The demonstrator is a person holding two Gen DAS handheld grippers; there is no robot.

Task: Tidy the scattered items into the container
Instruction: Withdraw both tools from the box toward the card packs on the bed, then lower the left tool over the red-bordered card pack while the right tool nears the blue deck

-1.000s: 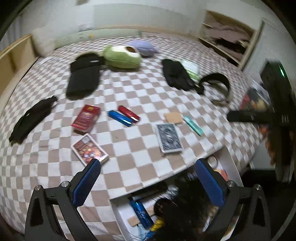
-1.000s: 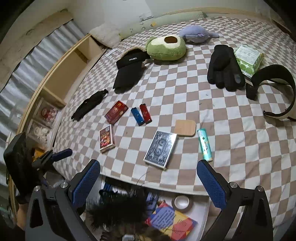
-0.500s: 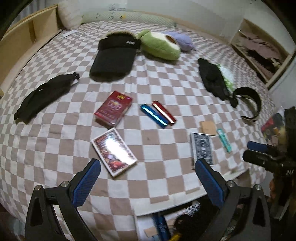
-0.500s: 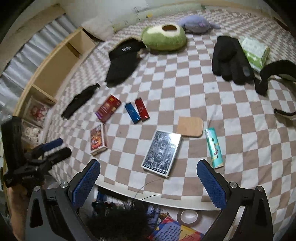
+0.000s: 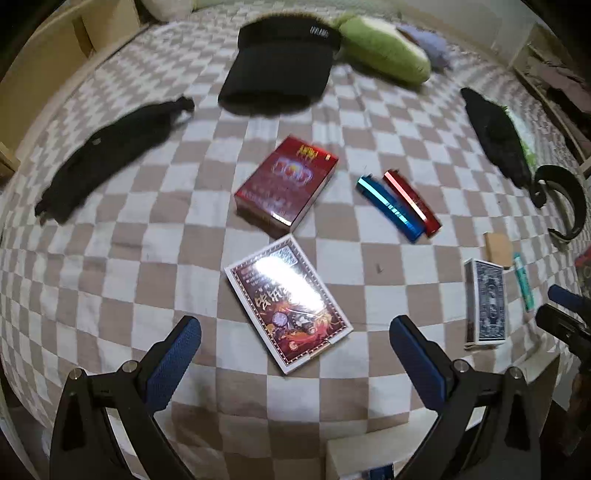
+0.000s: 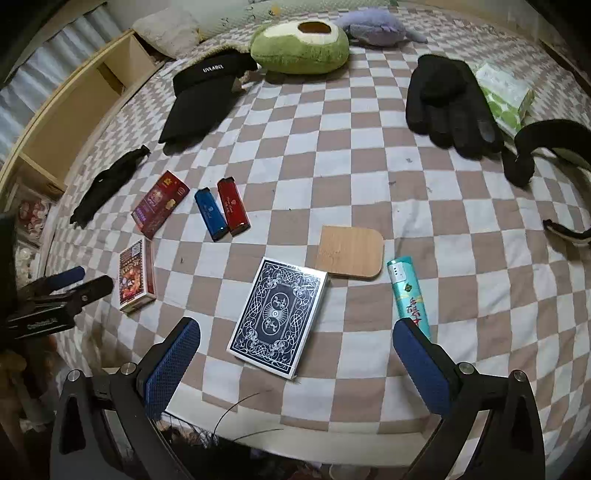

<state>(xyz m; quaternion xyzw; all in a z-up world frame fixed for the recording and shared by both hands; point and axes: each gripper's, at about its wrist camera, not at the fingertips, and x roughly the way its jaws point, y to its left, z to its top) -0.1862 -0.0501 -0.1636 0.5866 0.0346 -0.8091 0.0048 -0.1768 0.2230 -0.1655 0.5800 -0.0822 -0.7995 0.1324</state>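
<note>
Small items lie scattered on a checkered bed. My left gripper [image 5: 295,354] is open and empty, just short of a picture card box [image 5: 288,302]. Beyond it are a red box [image 5: 286,184], a blue lighter [image 5: 389,208] and a red lighter [image 5: 412,203]. My right gripper [image 6: 295,354] is open and empty, just short of a blue card deck [image 6: 279,317]. A wooden coaster [image 6: 351,256] and a teal lighter [image 6: 408,297] lie close by. The container shows only as a white corner [image 5: 354,458] below the bed edge.
A black visor [image 6: 207,96], an avocado plush [image 6: 301,46], a purple plush [image 6: 373,26], black gloves [image 6: 448,101], a green tissue pack [image 6: 504,92], a black headband [image 6: 546,151] and a black pouch [image 5: 107,155] lie farther back. A wooden shelf [image 6: 74,118] runs along the left.
Both grippers have moved forward over the bed edge and closer to the items. The container with its contents has dropped almost out of both views. Both stay open.
</note>
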